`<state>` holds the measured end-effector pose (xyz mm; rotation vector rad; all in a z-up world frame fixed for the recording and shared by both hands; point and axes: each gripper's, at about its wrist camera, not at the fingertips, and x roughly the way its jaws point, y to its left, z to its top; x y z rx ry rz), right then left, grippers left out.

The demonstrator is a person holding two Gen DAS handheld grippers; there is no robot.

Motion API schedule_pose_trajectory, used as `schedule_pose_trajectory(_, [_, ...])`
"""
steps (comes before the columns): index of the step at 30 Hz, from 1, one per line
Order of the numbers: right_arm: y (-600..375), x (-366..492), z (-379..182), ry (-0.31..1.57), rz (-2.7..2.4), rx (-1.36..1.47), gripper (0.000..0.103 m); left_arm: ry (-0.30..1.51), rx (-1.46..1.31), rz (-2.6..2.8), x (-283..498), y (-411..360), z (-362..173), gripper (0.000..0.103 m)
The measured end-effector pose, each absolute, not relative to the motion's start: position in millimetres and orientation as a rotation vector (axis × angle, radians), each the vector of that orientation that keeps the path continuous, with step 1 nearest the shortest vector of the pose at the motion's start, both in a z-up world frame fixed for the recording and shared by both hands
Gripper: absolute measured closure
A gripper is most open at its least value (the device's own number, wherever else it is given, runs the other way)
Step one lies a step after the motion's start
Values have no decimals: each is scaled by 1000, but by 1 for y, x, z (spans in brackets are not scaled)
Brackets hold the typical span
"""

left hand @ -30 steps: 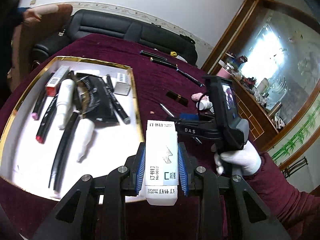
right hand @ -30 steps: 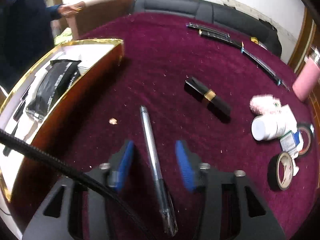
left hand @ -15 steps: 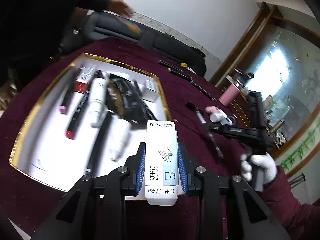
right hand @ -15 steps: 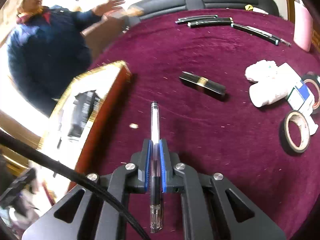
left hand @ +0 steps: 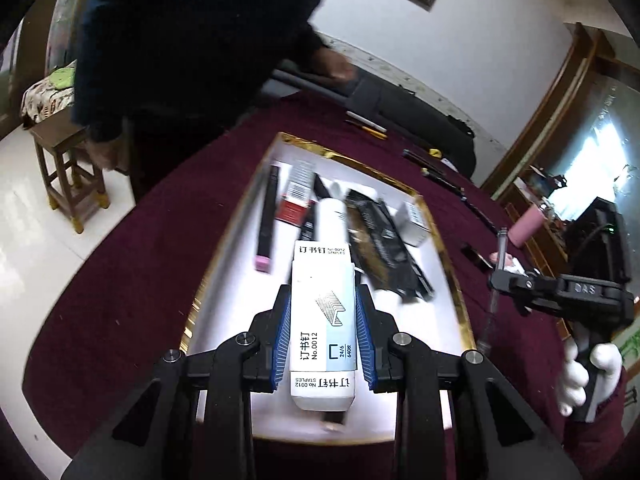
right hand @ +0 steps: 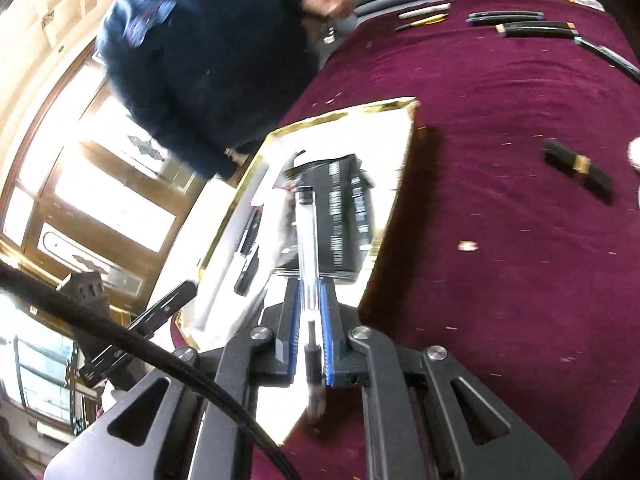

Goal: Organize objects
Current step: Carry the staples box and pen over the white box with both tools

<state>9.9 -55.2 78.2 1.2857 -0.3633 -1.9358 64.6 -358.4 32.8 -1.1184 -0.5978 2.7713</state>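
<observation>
My left gripper (left hand: 322, 330) is shut on a white staples box (left hand: 322, 320), held above the near part of a gold-rimmed white tray (left hand: 454, 276). The tray holds several pens, a white tube (left hand: 330, 220), a black packet (left hand: 380, 248) and a small white box (left hand: 414, 222). My right gripper (right hand: 309, 336) is shut on a clear pen (right hand: 307, 248) that points over the tray's (right hand: 394, 208) gold edge. The left wrist view also shows the right gripper (left hand: 502, 282), at the right with the clear pen (left hand: 496, 280) upright in it, held by a white-gloved hand (left hand: 576, 376).
A person in a dark blue jacket (right hand: 208, 72) stands at the table's far side, a hand (right hand: 328, 0) out by the black sofa. On the maroon cloth lie a black-and-gold lipstick (right hand: 578, 164), several pens (right hand: 532, 28) at the back and a pink bottle (left hand: 528, 230). A wooden stool (left hand: 68, 176) stands left.
The right gripper has shut on the clear pen, lifted it from the cloth and swung left over the tray's edge. The left gripper has carried the staples box left over the tray. The bystander has moved.
</observation>
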Motion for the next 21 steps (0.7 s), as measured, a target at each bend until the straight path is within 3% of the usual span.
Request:
schedule_pose_trajectory(19, [-164,-10,37,-162,-1930,1397,94,-577,-1195,2750,34,-371,14,77])
schedule_pose_trajectory(21, [-160,-12,37,-169,-1945,1403,86,-588,-1189,2741,35,-372,15,77])
